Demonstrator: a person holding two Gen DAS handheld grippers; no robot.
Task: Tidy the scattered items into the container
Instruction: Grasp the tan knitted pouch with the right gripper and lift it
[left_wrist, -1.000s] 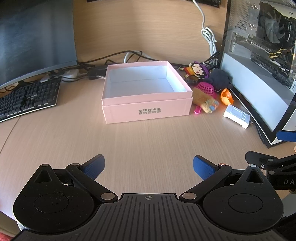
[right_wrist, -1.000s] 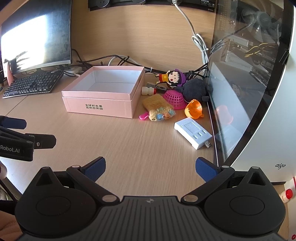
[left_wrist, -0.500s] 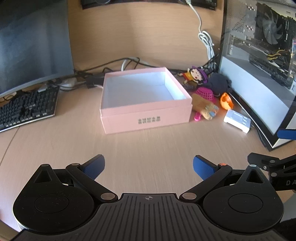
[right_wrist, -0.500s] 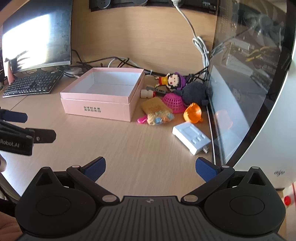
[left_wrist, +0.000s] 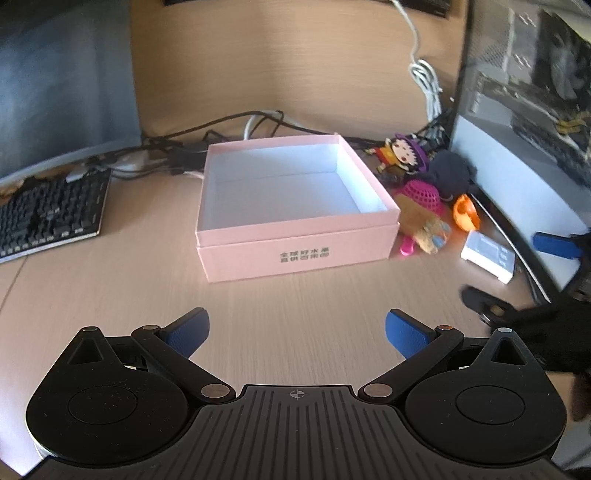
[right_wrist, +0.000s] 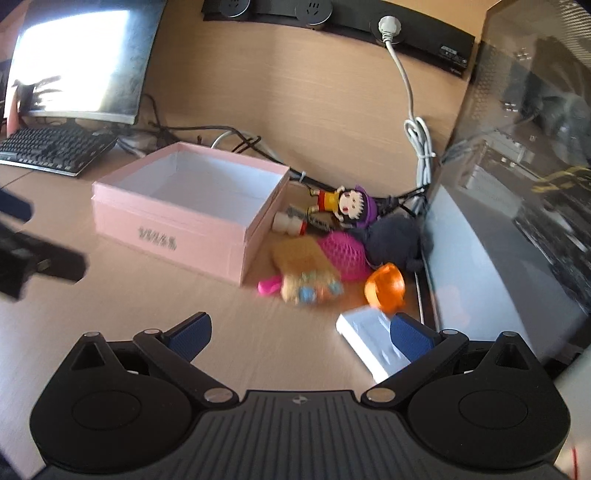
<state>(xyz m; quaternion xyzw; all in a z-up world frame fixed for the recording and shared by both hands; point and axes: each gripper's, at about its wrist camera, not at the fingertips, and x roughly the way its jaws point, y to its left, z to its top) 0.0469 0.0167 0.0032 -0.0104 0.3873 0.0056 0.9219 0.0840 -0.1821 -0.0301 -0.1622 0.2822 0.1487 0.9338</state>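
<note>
Nothing is sitting in the pink box yet; both wide-open grippers, left gripper and right gripper, are holding nothing, the toys lying at its 3 o'clock.

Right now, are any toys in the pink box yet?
Not yet. The pink box is empty. Both the left gripper and right gripper are open, holding nothing. The doll, pink basket, orange piece and white device still lie beside it.
</note>
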